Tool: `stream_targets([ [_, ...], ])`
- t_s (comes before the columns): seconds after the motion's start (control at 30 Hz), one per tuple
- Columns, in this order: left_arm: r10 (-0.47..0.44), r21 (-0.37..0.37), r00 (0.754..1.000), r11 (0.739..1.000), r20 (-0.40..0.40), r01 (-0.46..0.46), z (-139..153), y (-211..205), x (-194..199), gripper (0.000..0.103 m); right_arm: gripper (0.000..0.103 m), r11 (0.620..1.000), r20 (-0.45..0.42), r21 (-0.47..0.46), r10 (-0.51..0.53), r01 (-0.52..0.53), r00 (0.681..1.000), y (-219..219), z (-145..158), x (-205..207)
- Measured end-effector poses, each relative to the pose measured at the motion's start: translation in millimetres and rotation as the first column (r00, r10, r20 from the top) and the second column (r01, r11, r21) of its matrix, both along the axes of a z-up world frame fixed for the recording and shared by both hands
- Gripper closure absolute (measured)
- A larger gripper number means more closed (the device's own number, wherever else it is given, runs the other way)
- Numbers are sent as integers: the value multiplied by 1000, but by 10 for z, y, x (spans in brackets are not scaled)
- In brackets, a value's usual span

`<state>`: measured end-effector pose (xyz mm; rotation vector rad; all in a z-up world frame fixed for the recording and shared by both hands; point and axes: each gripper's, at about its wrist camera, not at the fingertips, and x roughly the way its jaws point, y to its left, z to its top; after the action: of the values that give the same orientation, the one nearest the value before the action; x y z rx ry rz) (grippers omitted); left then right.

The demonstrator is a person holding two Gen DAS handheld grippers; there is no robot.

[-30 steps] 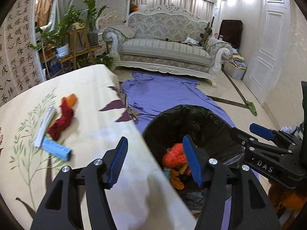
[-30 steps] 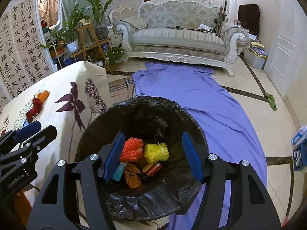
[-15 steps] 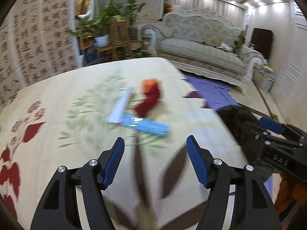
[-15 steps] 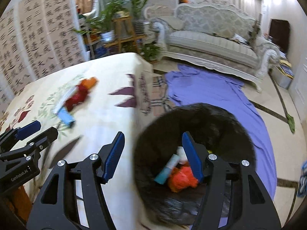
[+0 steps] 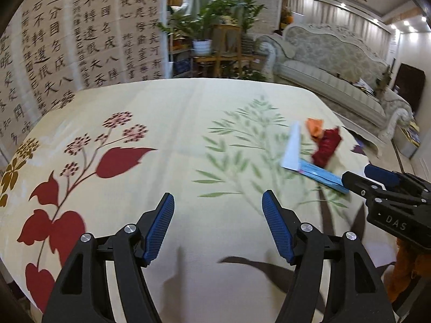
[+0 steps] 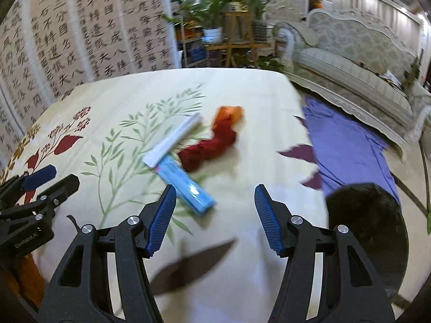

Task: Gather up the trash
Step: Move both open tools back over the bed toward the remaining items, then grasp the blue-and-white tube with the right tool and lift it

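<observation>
Trash lies on the cream floral tablecloth (image 6: 256, 102): a light blue packet (image 6: 186, 188), a white folded paper (image 6: 172, 140), a dark red crumpled wrapper (image 6: 210, 148) and an orange piece (image 6: 229, 113). They also show in the left wrist view: packet (image 5: 320, 175), paper (image 5: 292, 148), red wrapper (image 5: 327, 146), orange piece (image 5: 313, 126). My right gripper (image 6: 215, 215) is open and empty, just in front of the blue packet. My left gripper (image 5: 218, 224) is open and empty over bare cloth, left of the trash. The black-lined bin (image 6: 369, 231) stands on the floor at the right.
A purple sheet (image 6: 350, 145) lies on the floor past the table's right edge. A pale sofa (image 6: 350, 64), plant stands (image 6: 231, 35) and a calligraphy screen (image 6: 67, 40) stand behind the table.
Both grippers have swung left, away from the bin and over the table. The right one now faces the trash pile; the bin has slid to the right edge of its view.
</observation>
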<state>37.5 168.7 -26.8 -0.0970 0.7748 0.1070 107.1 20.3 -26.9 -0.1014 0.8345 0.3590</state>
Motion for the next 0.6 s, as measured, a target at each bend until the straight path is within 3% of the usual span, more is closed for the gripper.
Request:
stream_targets([
  [0.07, 16, -11, 1000, 1000, -5, -16, -13, 87, 21, 37, 51, 1000, -11, -17, 20, -20, 1000, 97, -26, 55],
  [0.27, 34, -65, 999, 997, -26, -36, -87, 252, 38, 37, 55, 996, -52, -62, 54, -57, 997, 242, -136, 153],
  [0.37, 32, -73, 999, 997, -26, -34, -94, 264, 36, 37, 64, 994, -46, -83, 64, -68, 997, 267, -157, 110],
  [0.43, 32, -77, 999, 996, -28, -34, -97, 266, 34, 37, 75, 992, -43, -89, 83, -87, 996, 277, -151, 62],
  [0.6, 31, -78, 999, 996, -26, -33, -93, 267, 18, 37, 81, 989, -44, -98, 103, -107, 994, 289, -153, -64],
])
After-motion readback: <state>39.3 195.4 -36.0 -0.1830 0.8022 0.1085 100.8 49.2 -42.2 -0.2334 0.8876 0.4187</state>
